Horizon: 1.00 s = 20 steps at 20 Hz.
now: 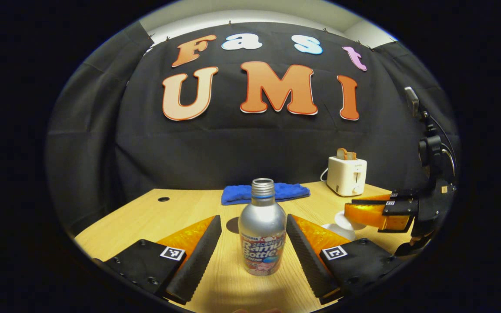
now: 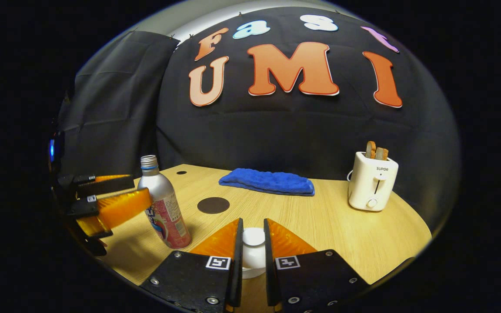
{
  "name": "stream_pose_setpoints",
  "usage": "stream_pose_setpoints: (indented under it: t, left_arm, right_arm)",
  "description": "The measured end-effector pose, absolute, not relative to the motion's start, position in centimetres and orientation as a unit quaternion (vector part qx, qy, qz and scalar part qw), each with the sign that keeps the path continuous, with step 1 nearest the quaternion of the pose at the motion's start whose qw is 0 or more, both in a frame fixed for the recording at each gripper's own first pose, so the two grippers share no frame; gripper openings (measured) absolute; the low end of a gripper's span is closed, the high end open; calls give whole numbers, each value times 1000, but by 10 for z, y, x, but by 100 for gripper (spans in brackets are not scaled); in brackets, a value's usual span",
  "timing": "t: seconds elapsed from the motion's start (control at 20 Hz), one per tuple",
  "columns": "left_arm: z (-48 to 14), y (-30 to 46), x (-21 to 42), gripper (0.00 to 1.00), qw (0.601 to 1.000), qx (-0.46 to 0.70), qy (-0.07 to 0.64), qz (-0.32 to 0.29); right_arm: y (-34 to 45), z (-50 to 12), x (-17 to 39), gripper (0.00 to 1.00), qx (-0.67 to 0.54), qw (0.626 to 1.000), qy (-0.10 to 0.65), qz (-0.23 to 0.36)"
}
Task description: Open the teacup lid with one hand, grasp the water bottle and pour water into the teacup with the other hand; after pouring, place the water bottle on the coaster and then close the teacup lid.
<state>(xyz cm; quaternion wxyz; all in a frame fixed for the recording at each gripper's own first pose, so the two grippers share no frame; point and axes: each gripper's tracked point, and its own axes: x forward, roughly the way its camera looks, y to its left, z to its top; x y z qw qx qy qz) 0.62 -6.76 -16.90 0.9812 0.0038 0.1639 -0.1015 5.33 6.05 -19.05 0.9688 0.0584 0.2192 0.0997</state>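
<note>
- Left gripper [image 1: 253, 243] spread open around the water bottle [image 1: 262, 232], not touching; an off-centre squeeze could topple the uncapped bottle
- Right gripper [image 2: 253, 243] clamps the teacup lid [image 2: 253, 237]; a crooked lift may drag the cup

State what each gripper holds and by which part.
Right gripper pinches the teacup lid by its knob. Left gripper is open around the water bottle, holding nothing.

Brushed-metal water bottle [image 1: 262, 226], wood-grain table [image 2: 333, 226], fluffy blue cloth [image 2: 268, 181], glossy plastic toaster [image 2: 372, 187]
</note>
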Motion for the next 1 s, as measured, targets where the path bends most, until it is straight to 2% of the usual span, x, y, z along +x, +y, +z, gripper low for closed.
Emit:
stream_pose_setpoints:
  t: [0.3, 0.35, 0.4, 0.6, 0.75, 0.8, 0.85, 0.95, 1.0]
  left_arm:
    - [-206, -80, 13, 99, 972, -11, 204, -117]
    - [-212, -80, 14, 94, 971, -16, 210, -116]
    - [-219, -80, 14, 99, 969, -19, 219, -116]
    - [-239, -73, 18, 99, 963, -17, 246, -105]
    - [-238, -70, 19, 84, 964, -11, 245, -100]
    - [-239, -71, 22, 86, 965, -10, 244, -100]
    - [-239, -71, 23, 82, 965, -6, 245, -97]
    - [-241, -65, 27, 79, 965, 16, 246, -91]
    - [-236, -65, 28, 83, 966, 32, 241, -88]
  right_arm:
    - [28, -176, 45, 23, 56, 974, 205, 73]
    - [21, -174, 44, 23, 55, 975, 203, 67]
    - [13, -172, 43, 23, 55, 976, 202, 59]
    - [-13, -169, 33, 23, 60, 978, 199, 28]
    - [-31, -170, 28, 23, 62, 978, 201, 9]
    - [-35, -169, 26, 23, 65, 977, 202, 7]
    - [-38, -169, 23, 23, 66, 977, 202, 5]
    - [-44, -169, 19, 23, 62, 978, 201, 0]
    - [-47, -169, 16, 23, 61, 978, 200, -2]
